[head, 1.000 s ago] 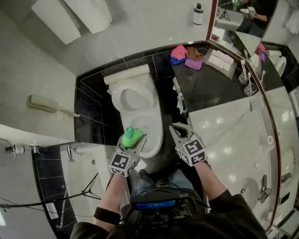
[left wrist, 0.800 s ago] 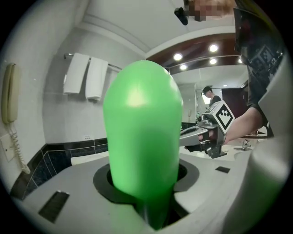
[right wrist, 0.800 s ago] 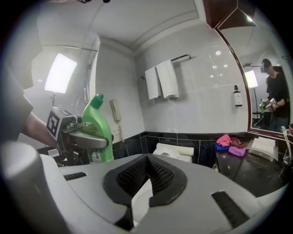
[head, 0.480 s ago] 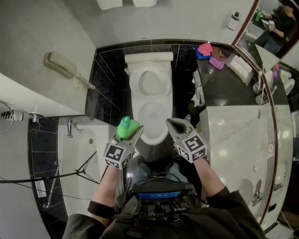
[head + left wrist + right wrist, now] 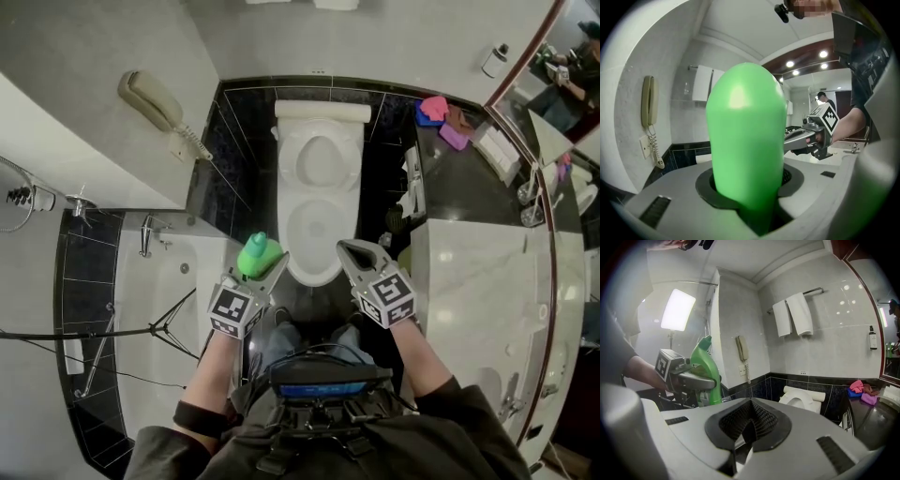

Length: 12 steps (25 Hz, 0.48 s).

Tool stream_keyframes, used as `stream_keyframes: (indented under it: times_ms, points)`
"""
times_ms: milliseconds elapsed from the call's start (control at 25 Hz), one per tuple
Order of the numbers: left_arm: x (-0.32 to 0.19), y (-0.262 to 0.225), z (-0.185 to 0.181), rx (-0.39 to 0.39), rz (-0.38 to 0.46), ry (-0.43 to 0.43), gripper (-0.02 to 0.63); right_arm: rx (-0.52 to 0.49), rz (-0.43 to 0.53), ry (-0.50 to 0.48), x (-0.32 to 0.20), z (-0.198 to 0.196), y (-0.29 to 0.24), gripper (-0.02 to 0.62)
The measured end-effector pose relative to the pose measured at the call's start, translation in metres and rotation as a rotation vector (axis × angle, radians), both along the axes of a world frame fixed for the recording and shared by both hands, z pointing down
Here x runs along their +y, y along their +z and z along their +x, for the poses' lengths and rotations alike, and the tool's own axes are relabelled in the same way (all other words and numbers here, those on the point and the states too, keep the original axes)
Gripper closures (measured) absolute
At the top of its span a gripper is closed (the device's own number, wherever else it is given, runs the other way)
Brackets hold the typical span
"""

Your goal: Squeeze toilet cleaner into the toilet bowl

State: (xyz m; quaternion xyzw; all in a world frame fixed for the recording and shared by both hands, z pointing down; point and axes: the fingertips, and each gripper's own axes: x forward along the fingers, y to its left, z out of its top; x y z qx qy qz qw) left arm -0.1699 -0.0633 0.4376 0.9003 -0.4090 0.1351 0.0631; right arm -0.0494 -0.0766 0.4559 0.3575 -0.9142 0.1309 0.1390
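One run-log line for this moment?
left gripper: shut on bottle | right gripper: shut, empty | bottle: upright, not yet over toilet

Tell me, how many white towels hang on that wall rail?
2. The narrower towel hangs at the left of the rail, the wider towel right beside it, both above the toilet. None seem hidden.

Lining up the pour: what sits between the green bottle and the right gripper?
In the head view, only the front of the white toilet lies between the green bottle in the left gripper and the shut right gripper.
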Motion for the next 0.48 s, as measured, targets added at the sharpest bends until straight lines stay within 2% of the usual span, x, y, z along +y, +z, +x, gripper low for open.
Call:
stream_keyframes:
  times_ms: [480]
  points:
    - [0.0082, 0.005, 0.0047, -0.014, 0.002, 0.077, 0.425, 0.008, 0.0, -0.004, 0.0073, 0.0063, 0.0005, 0.591]
